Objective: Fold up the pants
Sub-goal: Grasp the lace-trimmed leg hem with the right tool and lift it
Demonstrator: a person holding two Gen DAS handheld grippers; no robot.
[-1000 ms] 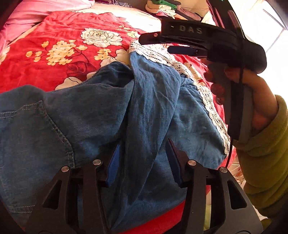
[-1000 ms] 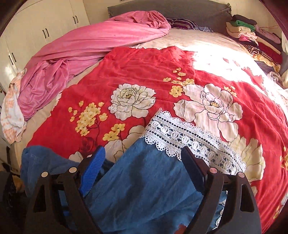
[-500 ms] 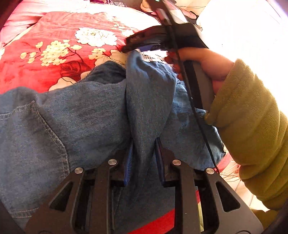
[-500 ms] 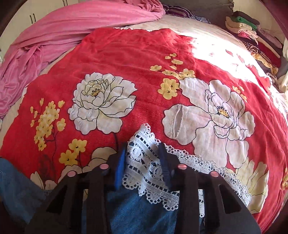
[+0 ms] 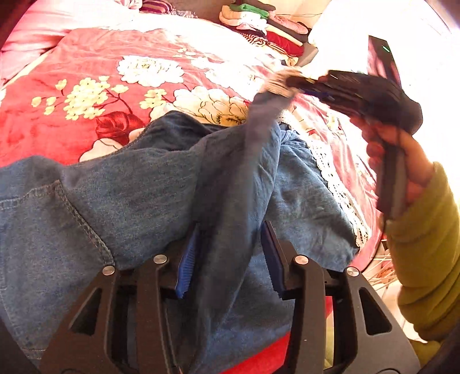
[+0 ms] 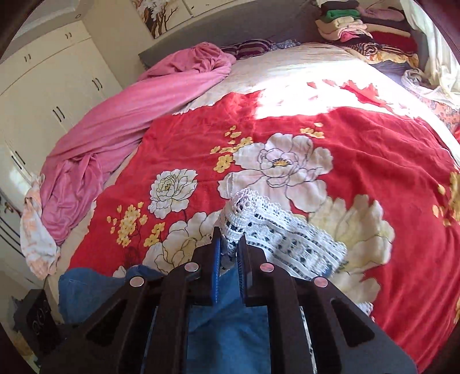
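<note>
**Q:** Since the earlier frame, what has moved?

**A:** Half a second ago the right gripper (image 6: 229, 256) worked low against the bed; it now stands raised, the lace hem (image 6: 276, 230) lifted off the red floral blanket (image 6: 373, 149). The left gripper (image 5: 230, 253), then nearly closed on a denim ridge, has parted its jaws.

**Q:** State of each gripper?

**A:** The right jaws are clamped on the lace hem, blue pads pressed to either side of the bunched trim. The left jaws stand apart, a raised fold of the pants (image 5: 138, 201) running between the pads; whether either pad touches the cloth cannot be told.

**Q:** Pose of the hand?

**A:** In the left wrist view the right hand (image 5: 402, 161) wraps the gripper's handle near the right edge of the bed, handle roughly upright, fingers of the tool pointing leftward; a yellow-green sleeve (image 5: 428, 244) covers the forearm. This region is motion-blurred.

**Q:** Where do the pants lie?

**A:** Across the near edge of the blanket, one leg drawn upward in a taut strip to the right gripper, the other leg flat beneath. A pink sheet (image 6: 129, 120) lies along the bed's far-left edge; stacked clothes (image 6: 359, 26) occupy the far-right corner.
</note>
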